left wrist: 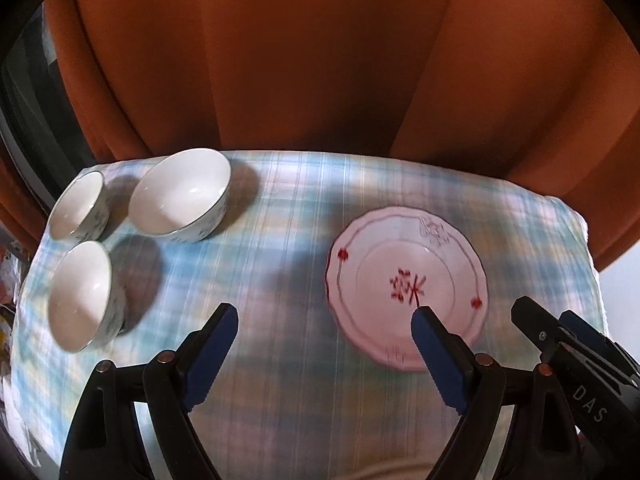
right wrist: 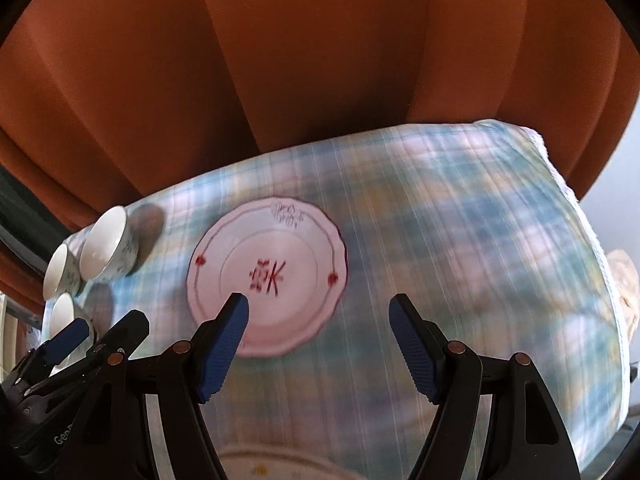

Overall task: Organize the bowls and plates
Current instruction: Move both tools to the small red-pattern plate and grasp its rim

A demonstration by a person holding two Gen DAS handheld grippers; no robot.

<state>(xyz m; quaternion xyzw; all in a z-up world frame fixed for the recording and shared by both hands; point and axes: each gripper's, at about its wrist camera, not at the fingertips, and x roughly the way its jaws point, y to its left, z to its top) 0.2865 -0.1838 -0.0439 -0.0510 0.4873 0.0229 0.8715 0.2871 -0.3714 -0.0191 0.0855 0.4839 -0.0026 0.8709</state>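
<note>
Orange curtains (left wrist: 320, 60) hang behind a counter (left wrist: 280, 208) covered in a pale blue plaid cloth, and everything's a bit smeared with motion blur, so take the fine detail loosely.

Three white bowls (left wrist: 182, 196) sit clustered at the far left corner of the cloth, near each other, but I can't tell if they touch. One scalloped plate (left wrist: 404, 264) with red floral marks sits well apart from them toward the right. A second plate's rim (right wrist: 256, 466) peeks in at the bottom of the right wrist view, mostly hidden.

Left gripper (left wrist: 324, 320) has its jaws spread wide with nothing between them, hovering over bare cloth between the bowls and the plate. Right gripper (right wrist: 318, 308) is also spread and empty, one fingertip overlapping the plate's near edge in view.

What I'd worry about:
- that plate lies flat on soft cloth, so getting under its thin rim could snag or bunch the fabric and drag the bowls
- glazed ceramic is slick, so a shallow rim pinch could slip
- both grippers sit close together, so they might bump
- the bowls sit near the counter edge, so a nudge could send one off
</note>
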